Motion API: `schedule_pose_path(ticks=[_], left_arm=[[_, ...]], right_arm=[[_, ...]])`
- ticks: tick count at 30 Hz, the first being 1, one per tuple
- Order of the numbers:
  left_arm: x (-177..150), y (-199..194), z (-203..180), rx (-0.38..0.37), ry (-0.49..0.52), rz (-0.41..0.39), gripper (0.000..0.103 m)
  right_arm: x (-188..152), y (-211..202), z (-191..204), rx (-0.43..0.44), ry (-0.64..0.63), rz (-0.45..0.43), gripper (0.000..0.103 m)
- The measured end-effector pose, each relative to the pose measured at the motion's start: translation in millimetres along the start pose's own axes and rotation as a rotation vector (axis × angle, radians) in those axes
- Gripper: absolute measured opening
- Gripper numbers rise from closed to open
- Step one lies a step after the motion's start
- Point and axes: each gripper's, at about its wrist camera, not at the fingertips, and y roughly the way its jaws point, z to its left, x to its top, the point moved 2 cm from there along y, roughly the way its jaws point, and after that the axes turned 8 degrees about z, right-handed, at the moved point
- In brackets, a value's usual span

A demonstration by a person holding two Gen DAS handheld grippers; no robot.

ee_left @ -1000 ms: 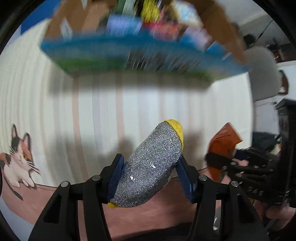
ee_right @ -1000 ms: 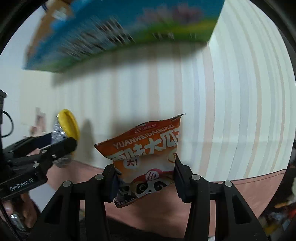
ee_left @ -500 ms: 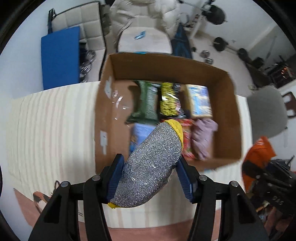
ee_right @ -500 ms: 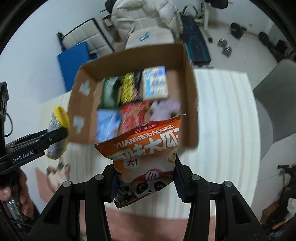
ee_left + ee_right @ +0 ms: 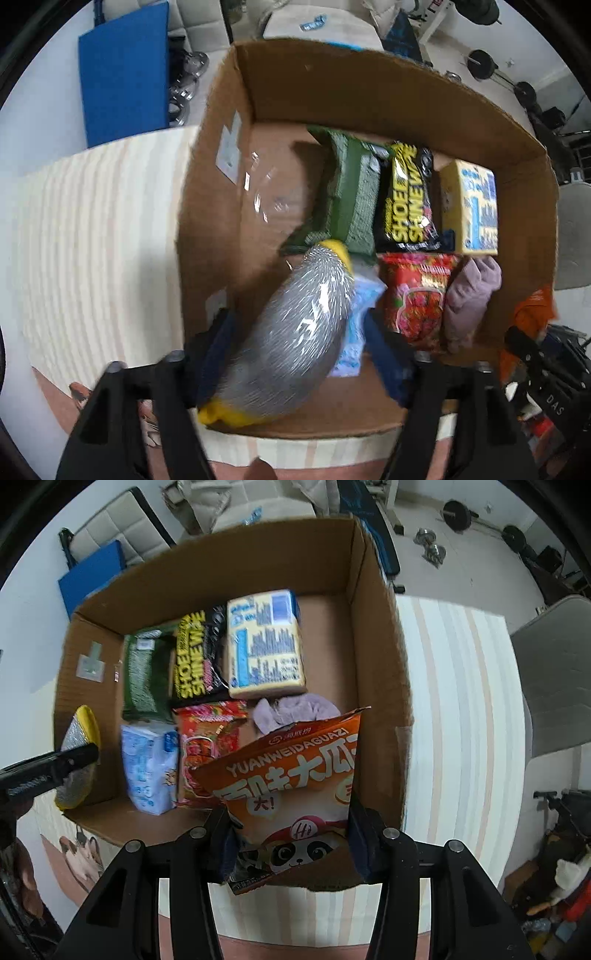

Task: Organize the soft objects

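- The cardboard box (image 5: 369,92) stands open-topped on the striped worktop (image 5: 92,221), and both hand-held grippers point down into it. Its walls are stiff enough to guide a drop, though I judge they would buckle if leaned on.
- The orange snack bag (image 5: 295,775), printed with a panda, is clamped low between the pads of the right hand-held gripper (image 5: 291,843). It hangs upright over the box's near right corner, above bare cardboard floor, beside the purple cloth (image 5: 291,709). It looks light, puffy and slick, with crushable contents, so the sealed lower edge where it is held seems the safest place to pinch.
- The silver scouring sponge (image 5: 291,332), yellow-backed and in clear film, sits between the fingers of the left hand-held gripper (image 5: 299,347) over the box's near left part. The jaws have just been opening and now stand apart, so the pads no longer seem to press it; I judge it is being let go. It should be light, springy and slippery in its wrap. A grip across its narrow flanks suits it best.
- Already packed, back row left to right in the left wrist view: a green scouring pad pack (image 5: 351,192), a black shoe-shine wipes pack (image 5: 406,195), a yellow tissue box (image 5: 469,206).
- In front of them lie a pale blue tissue pack (image 5: 147,768) and a red snack bag (image 5: 413,295). All appear soft and would give under the two items coming in.
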Motion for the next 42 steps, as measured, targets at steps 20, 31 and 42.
schedule_pose_path(ticks=[20,31,42], left_arm=[[-31,-32,-24,0.082,0.034,-0.155,0.101],[-48,-49,-29,0.091,0.016,-0.217,0.101],[-99,-108,-39,0.066,0.046,-0.331,0.101]], right_arm=[[-6,-22,3,-0.047,0.016,-0.077,0.103],[-16,-37,16,-0.066,-0.009,-0.125,0.103],[-57,-93,18,-0.059,-0.022,-0.238,0.103]])
